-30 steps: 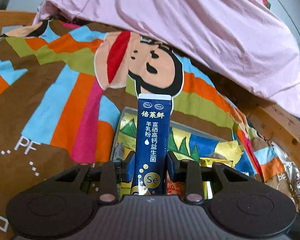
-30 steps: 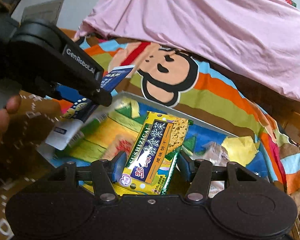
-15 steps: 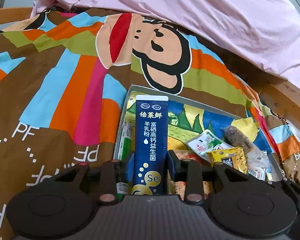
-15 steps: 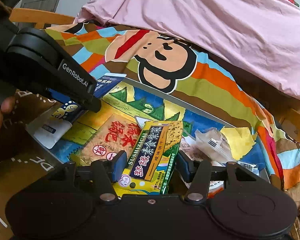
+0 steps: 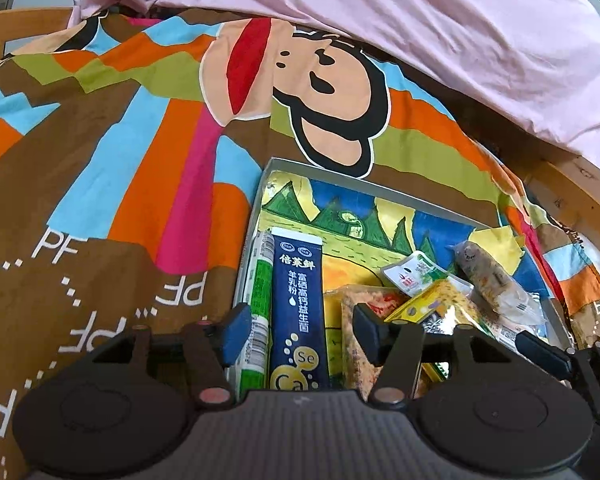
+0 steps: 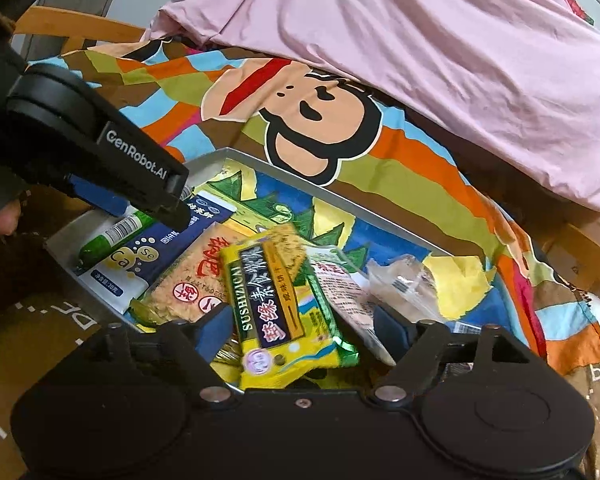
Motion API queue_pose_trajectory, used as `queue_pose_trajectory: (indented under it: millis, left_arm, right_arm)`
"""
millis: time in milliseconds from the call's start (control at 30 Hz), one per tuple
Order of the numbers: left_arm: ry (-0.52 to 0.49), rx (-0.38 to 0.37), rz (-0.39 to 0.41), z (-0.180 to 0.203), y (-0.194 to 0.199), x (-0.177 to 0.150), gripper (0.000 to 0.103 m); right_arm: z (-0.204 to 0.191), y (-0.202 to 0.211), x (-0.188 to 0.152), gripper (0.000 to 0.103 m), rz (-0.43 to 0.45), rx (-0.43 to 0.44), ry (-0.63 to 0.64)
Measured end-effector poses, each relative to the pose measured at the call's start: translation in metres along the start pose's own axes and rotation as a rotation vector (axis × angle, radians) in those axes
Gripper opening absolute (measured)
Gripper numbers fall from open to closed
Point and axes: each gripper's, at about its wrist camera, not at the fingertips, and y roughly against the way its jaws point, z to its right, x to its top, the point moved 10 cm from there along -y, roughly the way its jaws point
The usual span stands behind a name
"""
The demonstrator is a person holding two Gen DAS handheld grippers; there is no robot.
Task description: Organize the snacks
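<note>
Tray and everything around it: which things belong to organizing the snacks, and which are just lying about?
Part of the job: tray, navy sachet, green stick, yellow cracker pack, red-printed cracker pack, clear-wrapped pastry, left claw, right claw.

Just lying about: monkey-print sheet, pink blanket, wooden bed frame.

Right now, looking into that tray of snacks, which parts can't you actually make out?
- Navy sachet: its near end is cut off by the gripper body in the left wrist view.
- Green stick: partly covered by the left gripper's finger in the right wrist view.
- Orange cracker pack: its right side lies under the yellow biscuit pack.
- Clear wrapped snack: label too small to read.
</note>
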Motion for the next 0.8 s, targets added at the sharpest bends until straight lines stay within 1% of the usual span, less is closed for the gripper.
queue_pose_trajectory:
  millis: [33,100,133,167,200,267,333,400,467,567,667,800]
  left_arm:
    - [0.001,-0.004,0.001,0.000,0.002,0.000,0.065]
    - [0.002,-0.012,0.009,0.002,0.008,0.001,0.070]
    - [0.001,-0.018,0.016,0.003,0.012,0.002,0.074]
    - [-0.002,-0.023,0.022,0.005,0.016,0.003,0.081]
    - [-0.007,-0.017,0.032,0.006,0.020,0.004,0.083]
    - [-0.023,-0.009,0.052,0.009,0.028,0.006,0.085]
    - [-0.035,-0.010,0.063,0.012,0.038,0.008,0.085]
    - [-0.036,-0.006,0.078,0.014,0.048,0.010,0.089]
    - [-0.030,-0.002,0.099,0.015,0.061,0.012,0.094]
    - [-0.029,0.011,0.134,0.017,0.081,0.015,0.100]
    - [-0.048,0.026,0.166,0.020,0.103,0.013,0.102]
    - [-0.092,0.034,0.182,0.026,0.129,0.004,0.102]
  right_arm:
    - [0.002,0.004,0.001,0.085,0.004,0.000,-0.009]
    - [0.007,0.013,0.003,0.091,0.020,0.000,-0.031]
    - [0.009,0.017,0.005,0.092,0.025,0.001,-0.040]
    - [0.012,0.021,0.006,0.093,0.028,0.001,-0.048]
    - [0.014,0.025,0.008,0.093,0.031,-0.001,-0.056]
    - [0.021,0.034,0.010,0.093,0.034,-0.010,-0.075]
    - [0.028,0.046,0.011,0.097,0.039,-0.016,-0.099]
    - [0.036,0.058,0.013,0.100,0.050,-0.024,-0.119]
    - [0.043,0.069,0.015,0.101,0.058,-0.038,-0.135]
    - [0.055,0.088,0.017,0.102,0.068,-0.047,-0.190]
    - [0.064,0.109,0.017,0.102,0.077,-0.038,-0.241]
    - [0.075,0.138,0.012,0.102,0.087,-0.042,-0.284]
